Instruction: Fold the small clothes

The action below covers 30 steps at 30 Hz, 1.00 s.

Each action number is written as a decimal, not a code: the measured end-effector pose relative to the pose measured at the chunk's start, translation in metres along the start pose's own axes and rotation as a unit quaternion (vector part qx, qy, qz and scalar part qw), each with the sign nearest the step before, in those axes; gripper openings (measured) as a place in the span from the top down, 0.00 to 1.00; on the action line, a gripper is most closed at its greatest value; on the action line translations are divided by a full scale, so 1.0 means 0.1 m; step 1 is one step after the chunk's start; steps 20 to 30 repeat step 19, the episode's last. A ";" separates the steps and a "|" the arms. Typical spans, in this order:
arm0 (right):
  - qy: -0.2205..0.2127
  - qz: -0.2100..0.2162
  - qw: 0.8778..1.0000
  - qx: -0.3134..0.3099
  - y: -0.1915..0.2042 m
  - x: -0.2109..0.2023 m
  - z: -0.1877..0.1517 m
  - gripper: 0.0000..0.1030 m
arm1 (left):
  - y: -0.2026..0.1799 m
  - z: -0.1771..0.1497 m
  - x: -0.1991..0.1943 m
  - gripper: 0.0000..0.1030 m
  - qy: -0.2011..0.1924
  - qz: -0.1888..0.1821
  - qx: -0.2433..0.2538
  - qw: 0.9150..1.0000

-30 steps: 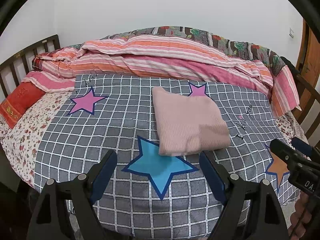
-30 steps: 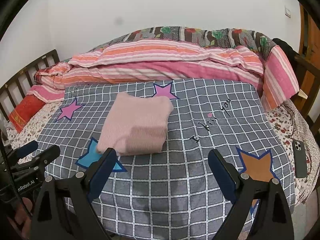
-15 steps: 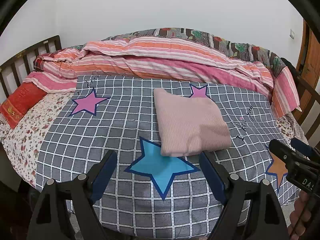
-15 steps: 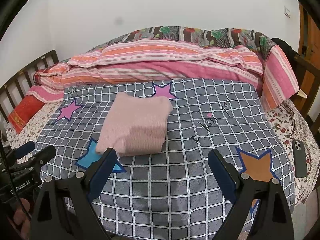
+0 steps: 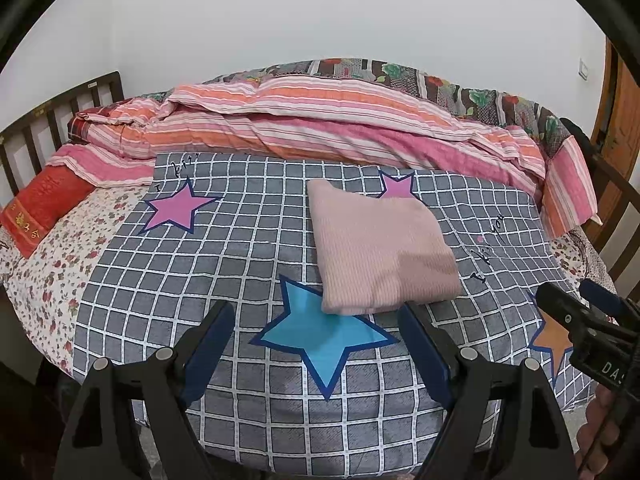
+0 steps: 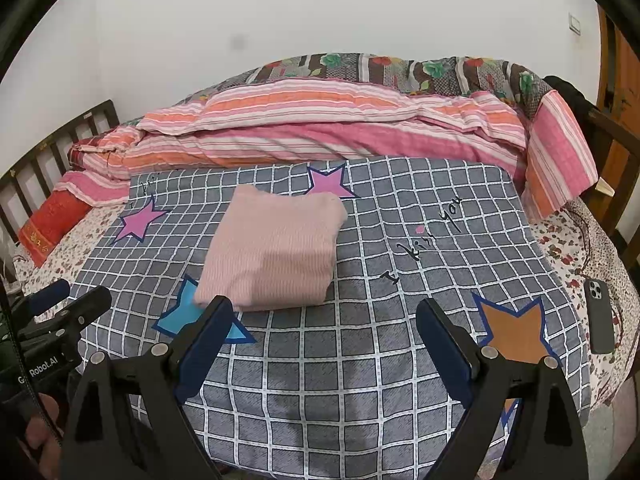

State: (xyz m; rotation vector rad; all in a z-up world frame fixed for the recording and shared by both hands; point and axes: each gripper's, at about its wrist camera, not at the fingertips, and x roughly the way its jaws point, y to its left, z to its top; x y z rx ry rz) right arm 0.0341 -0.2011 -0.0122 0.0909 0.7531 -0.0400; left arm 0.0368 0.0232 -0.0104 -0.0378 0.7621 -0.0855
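A pink ribbed garment (image 5: 380, 248) (image 6: 276, 252) lies folded into a neat rectangle on the grey checked blanket (image 5: 224, 240) (image 6: 400, 248) with coloured stars. My left gripper (image 5: 316, 320) hangs open over the blanket's near part, just short of the garment's near edge, with nothing between its fingers. My right gripper (image 6: 324, 316) is open too, to the right of the garment's near corner, and holds nothing. Each gripper shows at the side of the other's view: the right one (image 5: 584, 320), the left one (image 6: 60, 312).
A striped pink and orange quilt (image 5: 320, 128) (image 6: 320, 128) is bunched along the wall side. A red pillow (image 5: 44, 204) lies at the left by the wooden headboard (image 5: 52, 112). A dark phone (image 6: 599, 316) rests on the floral sheet at the right. A hand (image 6: 40, 428) shows bottom left.
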 end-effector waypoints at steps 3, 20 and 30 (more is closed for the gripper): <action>0.000 -0.001 1.000 0.002 0.01 -0.02 -0.01 0.11 | 0.00 0.00 0.00 0.19 0.000 0.000 0.000 1.000; -0.006 0.002 1.000 0.005 0.03 -0.09 -0.01 0.11 | -0.10 0.04 -0.04 0.19 -0.005 0.002 0.002 1.000; -0.006 0.002 1.000 0.005 0.03 -0.09 -0.01 0.11 | -0.10 0.04 -0.04 0.19 -0.005 0.002 0.002 1.000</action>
